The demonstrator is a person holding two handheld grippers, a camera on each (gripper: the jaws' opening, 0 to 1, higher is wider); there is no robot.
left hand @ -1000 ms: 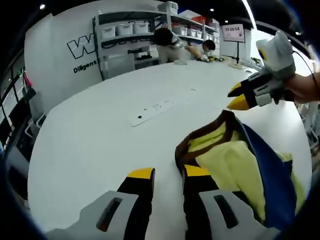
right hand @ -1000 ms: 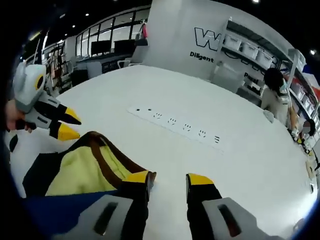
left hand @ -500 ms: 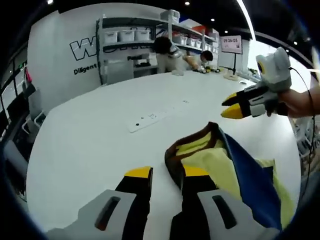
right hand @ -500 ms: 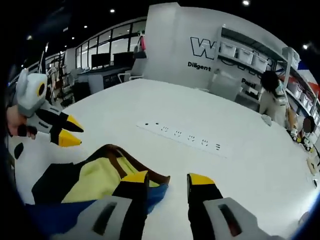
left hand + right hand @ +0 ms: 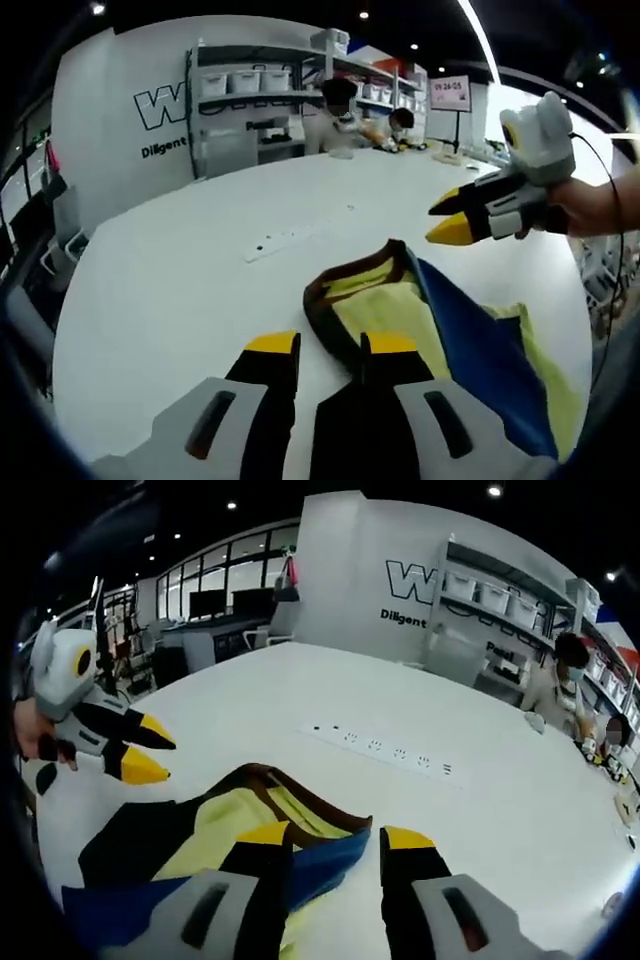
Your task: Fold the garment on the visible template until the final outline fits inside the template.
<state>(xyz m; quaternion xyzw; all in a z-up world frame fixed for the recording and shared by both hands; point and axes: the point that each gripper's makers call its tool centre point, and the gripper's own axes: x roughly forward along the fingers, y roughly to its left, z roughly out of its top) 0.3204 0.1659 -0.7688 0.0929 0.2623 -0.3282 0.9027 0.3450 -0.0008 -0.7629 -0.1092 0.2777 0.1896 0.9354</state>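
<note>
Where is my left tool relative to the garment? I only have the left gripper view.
Observer: In the right gripper view, the left tool hovers just off the garment, tips pointing at its brown edge, jaws apart and holding nothing.
Operator: And the right tool's jaws?
Observer: The right tool is open, low over the garment, with a blue fold lying between its jaws.
Operator: What's on that far side of the room?
Observer: Past the table edge behind the left tool there are tall windows with desks in front of them.
</note>
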